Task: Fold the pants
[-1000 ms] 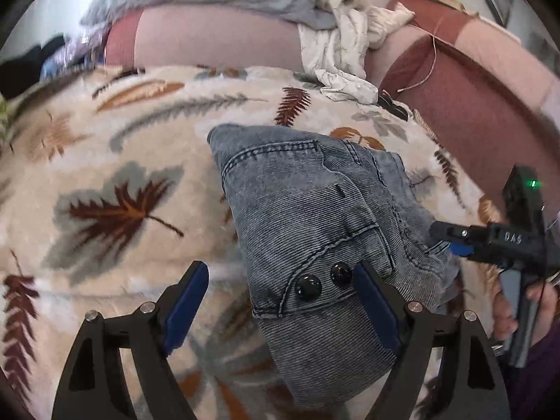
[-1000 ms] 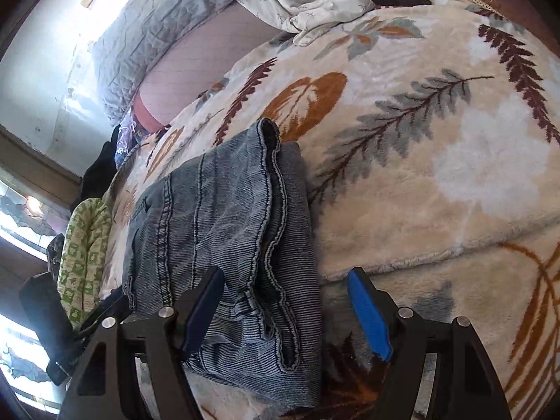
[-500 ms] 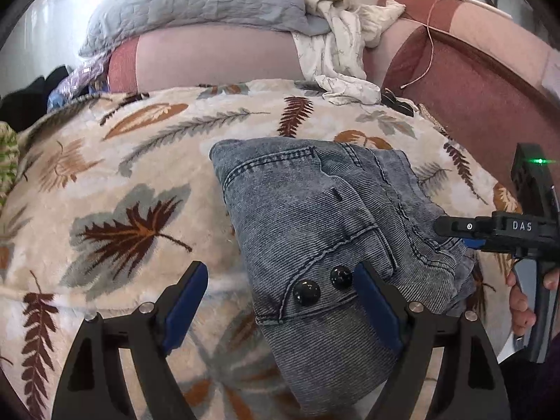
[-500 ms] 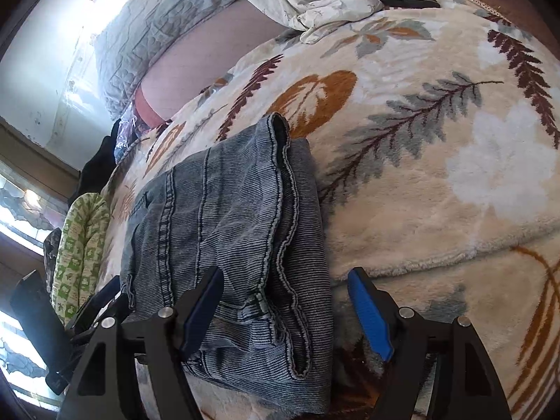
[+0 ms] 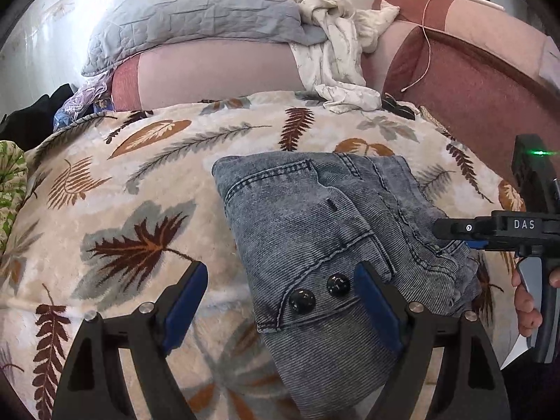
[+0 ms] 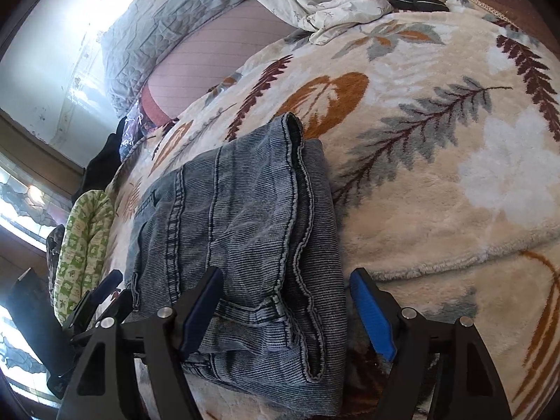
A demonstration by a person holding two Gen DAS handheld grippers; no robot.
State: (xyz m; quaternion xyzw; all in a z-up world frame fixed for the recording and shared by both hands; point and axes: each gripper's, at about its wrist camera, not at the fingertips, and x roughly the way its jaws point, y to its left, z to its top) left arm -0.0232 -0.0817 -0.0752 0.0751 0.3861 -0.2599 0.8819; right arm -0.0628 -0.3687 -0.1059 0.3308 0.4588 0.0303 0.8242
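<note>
While the folded denim pants point(image 5: 315, 231) lie as a compact stack on the leaf-patterned fleece blanket point(image 5: 140, 182), both grippers hang just above their near edges with blue pads spread wide. The left gripper point(image 5: 280, 301) grips nothing; two black buttons point(image 5: 302, 300) and the blanket show between its fingers. The right gripper point(image 6: 285, 313) is also empty-handed, its jaws easing apart over the stacked hems of the pants point(image 6: 245, 217), pads clear of the cloth. No container is in view. The blanket covers a bed with a pink and maroon upholstered surround point(image 5: 455, 80). A grey quilted pillow point(image 5: 196, 10) and a crumpled white printed cloth point(image 5: 336, 52) sit at the far side, well apart from the pants. A green patterned cloth point(image 6: 84, 245) lies off the blanket's left edge. A person's fingers point(image 5: 525, 301) hold the right gripper's handle.
</note>
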